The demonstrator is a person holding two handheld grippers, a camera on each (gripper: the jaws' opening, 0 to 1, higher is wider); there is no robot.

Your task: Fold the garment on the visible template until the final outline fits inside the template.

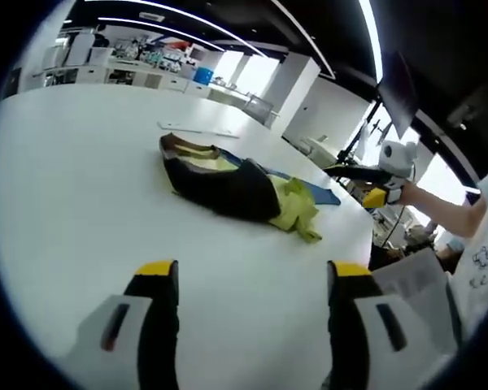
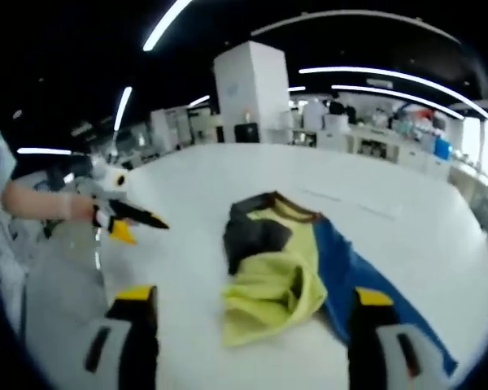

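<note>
Jaws of both the left gripper (image 1: 248, 280) and the right gripper (image 2: 252, 313) stand spread and empty above the white surface (image 1: 81, 187). Ahead, the garment (image 2: 268, 268) lies bunched, black and yellow-green, partly over the blue template (image 2: 366, 284). It looks soft, light and limp, likely to sag and slide, so a pinch at a loose yellow-green edge or corner seems the best hold.

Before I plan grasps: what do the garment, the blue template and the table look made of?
Garment: soft matte cloth, black and yellow-green; it crumples and folds. Blue template: thin flat sheet, plastic or fabric, unclear. Table: smooth white hard top, faint sheen.
</note>
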